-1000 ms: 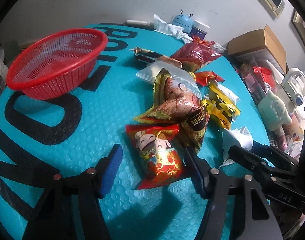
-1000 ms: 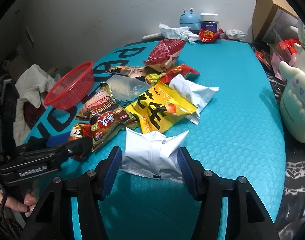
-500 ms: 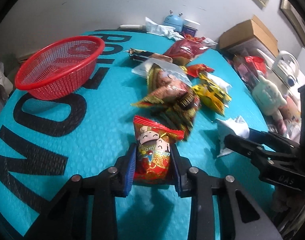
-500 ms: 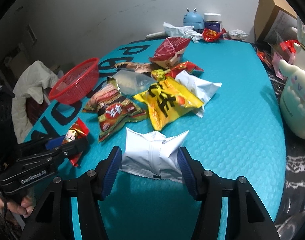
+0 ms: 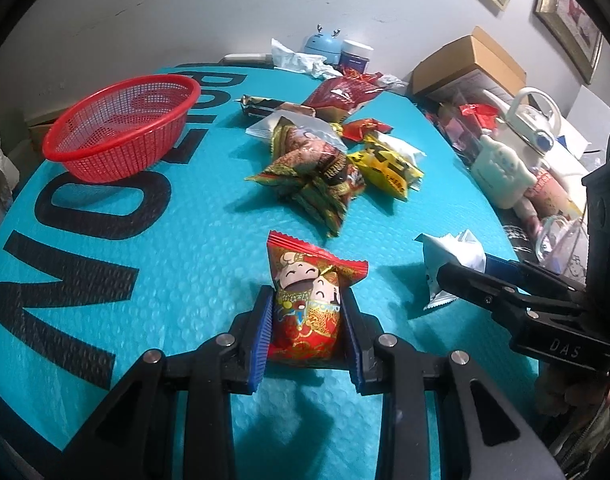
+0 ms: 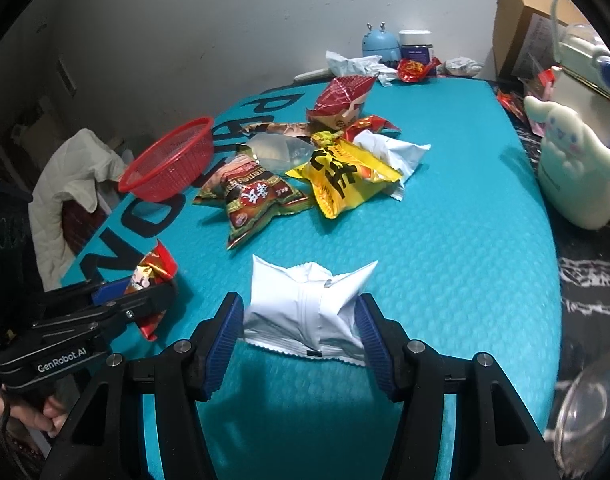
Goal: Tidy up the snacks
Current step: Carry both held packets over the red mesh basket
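You are holding the red cartoon-printed snack packet [image 5: 305, 312] clamped in your left gripper [image 5: 307, 330], near the bench's front edge. Your right gripper [image 6: 301, 334] is pinching the white foil pouch [image 6: 305, 308]. Keep both squeezes light while carrying toward the red mesh plastic basket [image 5: 121, 128] at the far left corner.

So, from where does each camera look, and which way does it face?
Left wrist: on left gripper, facing forward over its jaws, shut on red cartoon-print snack packet; right gripper at right.
Right wrist: on right gripper, jaws around white foil packet; left gripper at left.
Shared: red plastic mesh basket.
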Demonstrator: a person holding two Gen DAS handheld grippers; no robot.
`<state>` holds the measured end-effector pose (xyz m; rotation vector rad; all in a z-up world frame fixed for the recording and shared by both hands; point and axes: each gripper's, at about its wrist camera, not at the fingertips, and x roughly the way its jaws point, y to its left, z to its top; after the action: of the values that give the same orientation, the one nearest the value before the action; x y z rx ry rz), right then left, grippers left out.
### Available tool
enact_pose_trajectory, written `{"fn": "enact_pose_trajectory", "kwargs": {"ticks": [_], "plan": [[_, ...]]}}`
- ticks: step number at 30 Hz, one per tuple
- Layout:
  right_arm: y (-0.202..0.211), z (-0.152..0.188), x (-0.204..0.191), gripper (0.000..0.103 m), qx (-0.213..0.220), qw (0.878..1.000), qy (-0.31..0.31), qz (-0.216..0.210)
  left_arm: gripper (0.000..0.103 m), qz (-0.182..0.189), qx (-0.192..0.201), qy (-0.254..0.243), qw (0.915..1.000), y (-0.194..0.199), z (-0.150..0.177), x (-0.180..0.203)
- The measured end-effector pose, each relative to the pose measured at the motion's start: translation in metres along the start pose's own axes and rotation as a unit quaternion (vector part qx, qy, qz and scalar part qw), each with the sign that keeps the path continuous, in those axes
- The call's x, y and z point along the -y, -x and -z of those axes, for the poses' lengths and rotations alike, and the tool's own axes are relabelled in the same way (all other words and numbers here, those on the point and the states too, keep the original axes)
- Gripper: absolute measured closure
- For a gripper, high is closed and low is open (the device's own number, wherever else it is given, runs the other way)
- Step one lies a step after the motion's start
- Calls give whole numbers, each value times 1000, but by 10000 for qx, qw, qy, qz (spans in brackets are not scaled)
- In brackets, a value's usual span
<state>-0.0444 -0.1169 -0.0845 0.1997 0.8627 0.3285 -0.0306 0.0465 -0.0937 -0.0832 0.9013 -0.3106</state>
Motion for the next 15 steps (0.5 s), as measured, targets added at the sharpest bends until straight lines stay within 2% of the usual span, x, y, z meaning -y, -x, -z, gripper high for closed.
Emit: {"fn": "enact_pose_trajectory", "kwargs": {"ticks": [4, 15], "plan": [[10, 4, -4, 45, 15, 10000, -21, 20, 72, 114, 63, -44, 9999, 10, 3, 5], [34, -7, -36, 45, 158, 9997, 143, -86, 72, 67, 403, -125, 9991, 49, -9, 1]]}}
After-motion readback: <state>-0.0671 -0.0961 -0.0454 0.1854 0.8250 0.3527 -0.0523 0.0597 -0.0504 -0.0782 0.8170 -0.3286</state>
